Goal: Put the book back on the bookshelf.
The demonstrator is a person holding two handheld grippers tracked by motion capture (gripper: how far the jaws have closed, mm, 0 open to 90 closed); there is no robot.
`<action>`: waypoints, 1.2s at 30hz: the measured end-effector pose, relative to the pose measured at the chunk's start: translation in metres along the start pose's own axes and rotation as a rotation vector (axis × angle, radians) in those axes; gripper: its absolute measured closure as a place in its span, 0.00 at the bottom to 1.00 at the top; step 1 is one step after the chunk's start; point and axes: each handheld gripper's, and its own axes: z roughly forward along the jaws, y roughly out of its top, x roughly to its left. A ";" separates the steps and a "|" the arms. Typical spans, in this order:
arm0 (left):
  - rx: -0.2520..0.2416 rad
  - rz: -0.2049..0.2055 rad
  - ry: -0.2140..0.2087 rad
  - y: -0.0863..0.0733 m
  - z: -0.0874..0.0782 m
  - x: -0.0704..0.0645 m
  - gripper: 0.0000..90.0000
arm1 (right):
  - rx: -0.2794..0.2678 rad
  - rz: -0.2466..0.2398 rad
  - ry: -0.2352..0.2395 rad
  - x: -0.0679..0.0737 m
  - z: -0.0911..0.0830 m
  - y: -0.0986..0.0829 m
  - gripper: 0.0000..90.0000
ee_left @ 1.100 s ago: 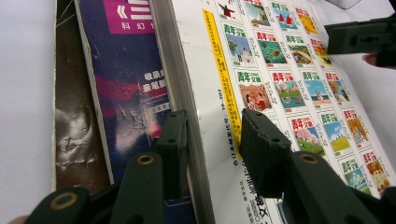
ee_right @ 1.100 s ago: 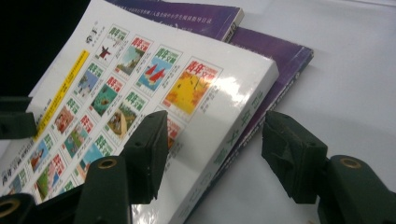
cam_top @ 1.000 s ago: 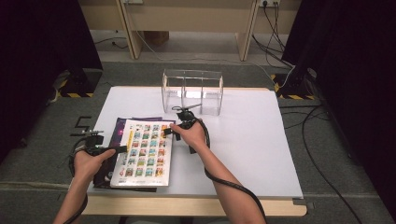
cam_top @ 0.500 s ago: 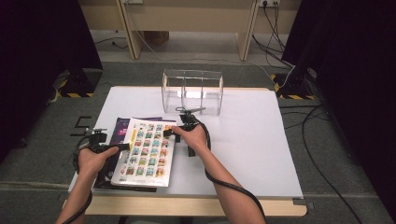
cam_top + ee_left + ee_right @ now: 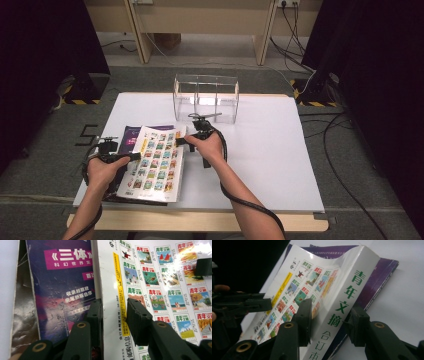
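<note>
Lifting looks like the step in hand: the thick white book, its glossy cover a grid of small coloured pictures, lies on a purple book at the near left of the white table, and both grippers are on it. The right gripper has its jaws either side of the broad white spine with green characters, one pad on the cover and one under the spine edge, clamped as far as I can judge, with that edge raised off the purple cover. The left gripper sits at the opposite edge, its jaws apart and straddling the white book's border beside a yellow strip; whether it grips anything, I can't tell.

Next, I'd say, the left jaws need to close on that edge so the heavy block rises level. The shiny cover may slip. The clear acrylic rack, upright with dividers, stands further back, likely where it goes.
</note>
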 end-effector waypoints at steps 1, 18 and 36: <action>-0.001 0.000 0.001 0.000 0.000 0.000 0.73 | 0.000 0.000 0.000 0.000 0.000 0.000 0.67; -0.150 -0.010 -0.035 -0.005 -0.027 0.004 0.58 | -0.006 0.060 0.057 0.002 -0.003 0.004 0.75; -0.177 -0.022 -0.013 -0.015 -0.044 0.015 0.58 | -0.111 -0.001 0.044 0.026 -0.059 0.017 0.82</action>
